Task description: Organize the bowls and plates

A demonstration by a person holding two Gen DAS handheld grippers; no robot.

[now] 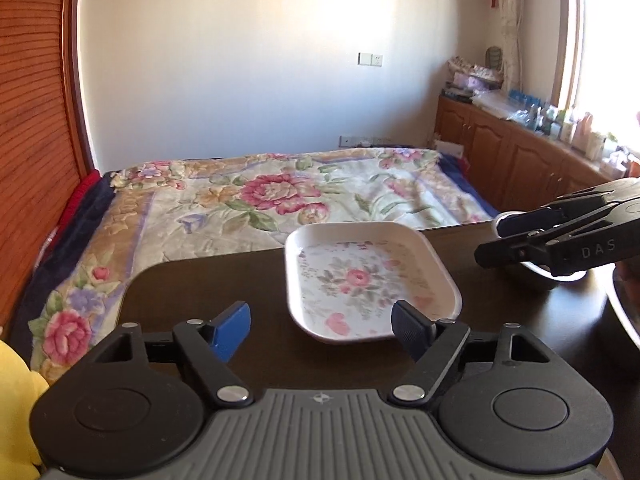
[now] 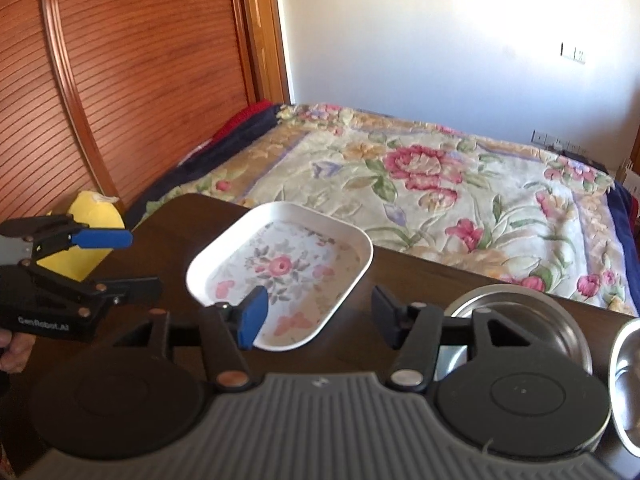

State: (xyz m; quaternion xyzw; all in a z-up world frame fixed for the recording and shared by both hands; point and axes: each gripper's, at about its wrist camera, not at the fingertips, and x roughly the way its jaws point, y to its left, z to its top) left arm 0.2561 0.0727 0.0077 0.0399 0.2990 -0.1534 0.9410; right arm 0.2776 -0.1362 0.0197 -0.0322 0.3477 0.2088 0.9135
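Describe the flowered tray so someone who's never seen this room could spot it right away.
Find the dark wooden table at the foot of the floral bedspread. The tray lies flat near the table's bed-side edge. It is white, rectangular with rounded corners and printed with pink flowers, unlike the round metal bowls beside it.

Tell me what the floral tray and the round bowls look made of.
Floral tray: likely melamine or plastic, glossy white with a printed flower pattern. Round bowls: metal, probably stainless steel, judging by the silvery mirror-like sheen.
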